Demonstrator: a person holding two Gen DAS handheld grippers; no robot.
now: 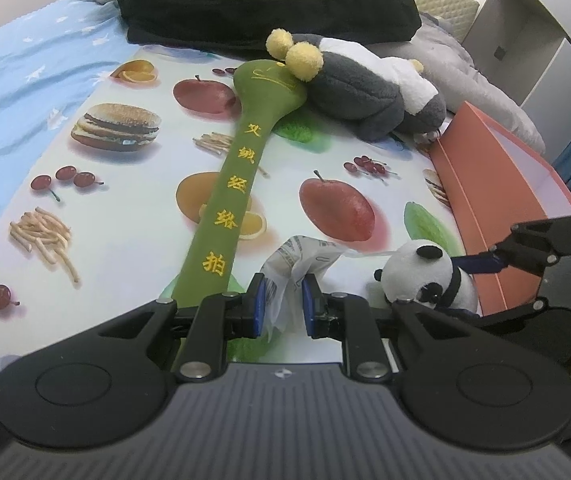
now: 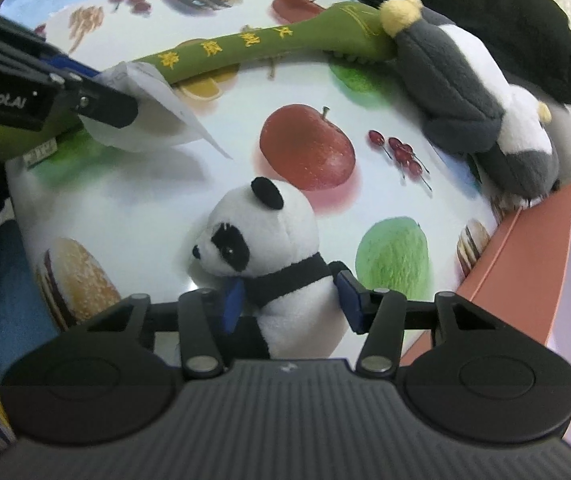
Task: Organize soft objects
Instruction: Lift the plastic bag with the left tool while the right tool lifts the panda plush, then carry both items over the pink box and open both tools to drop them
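four yellow characters run down green massager (image 1: 227, 200).

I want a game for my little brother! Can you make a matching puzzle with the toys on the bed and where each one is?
Things:
1. toy panda
2. white tissue pack
3. green massage stick
4. grey and white plush

Places:
A. lying lengthwise across the food-print cloth
B. between the fingers of the right hand-held gripper
C. lying beside the orange box
D. pinched by the left hand-held gripper

Pairs: 1-B, 2-D, 3-A, 4-C
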